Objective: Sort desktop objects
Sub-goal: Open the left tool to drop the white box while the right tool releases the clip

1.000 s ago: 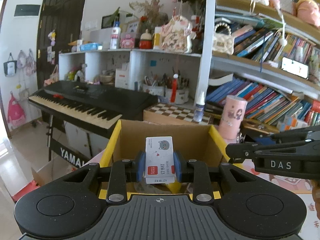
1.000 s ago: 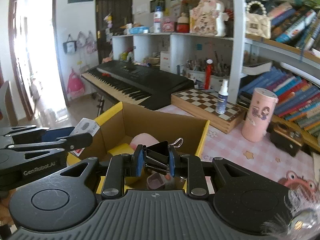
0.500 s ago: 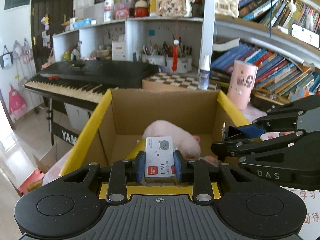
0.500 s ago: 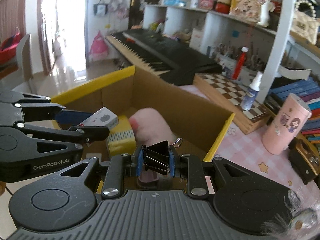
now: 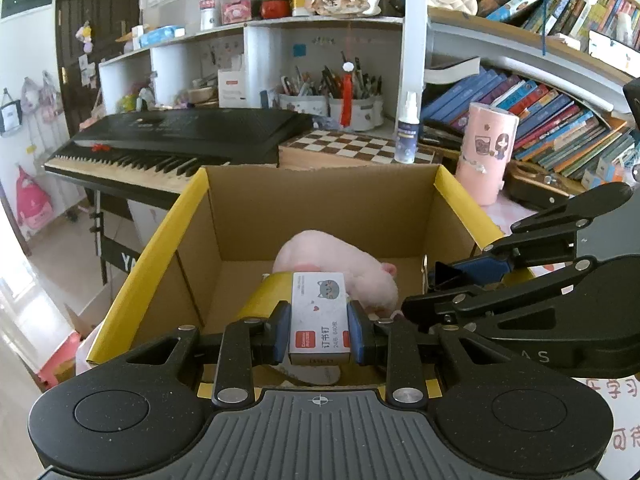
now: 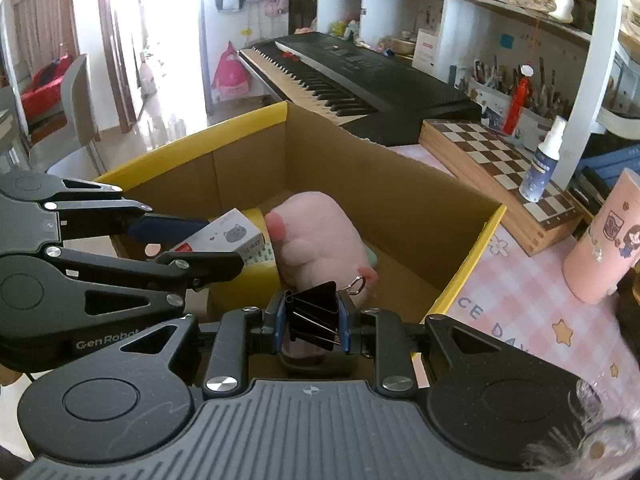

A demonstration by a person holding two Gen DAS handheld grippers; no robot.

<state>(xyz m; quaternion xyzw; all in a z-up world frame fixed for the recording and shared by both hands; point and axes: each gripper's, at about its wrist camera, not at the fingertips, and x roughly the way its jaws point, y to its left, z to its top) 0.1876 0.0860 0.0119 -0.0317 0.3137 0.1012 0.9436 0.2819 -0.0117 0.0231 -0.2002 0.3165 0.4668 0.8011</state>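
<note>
My left gripper is shut on a small white staple box with a grey cat print, held over the near edge of an open cardboard box with yellow flap edges. My right gripper is shut on a black binder clip, also over the box's near edge. Inside the box lie a pink plush toy and a yellow tape roll. The staple box, the plush and the cardboard box also show in the right wrist view. The right gripper shows at the right of the left wrist view.
A pink cylinder, a spray bottle and a chessboard box stand behind the box on the pink checked tabletop. A black keyboard lies at the back left. Bookshelves rise at the right.
Both grippers have moved forward and down over the cardboard box with their objects still held. The box interior, plush and tape roll have come into fuller view.
</note>
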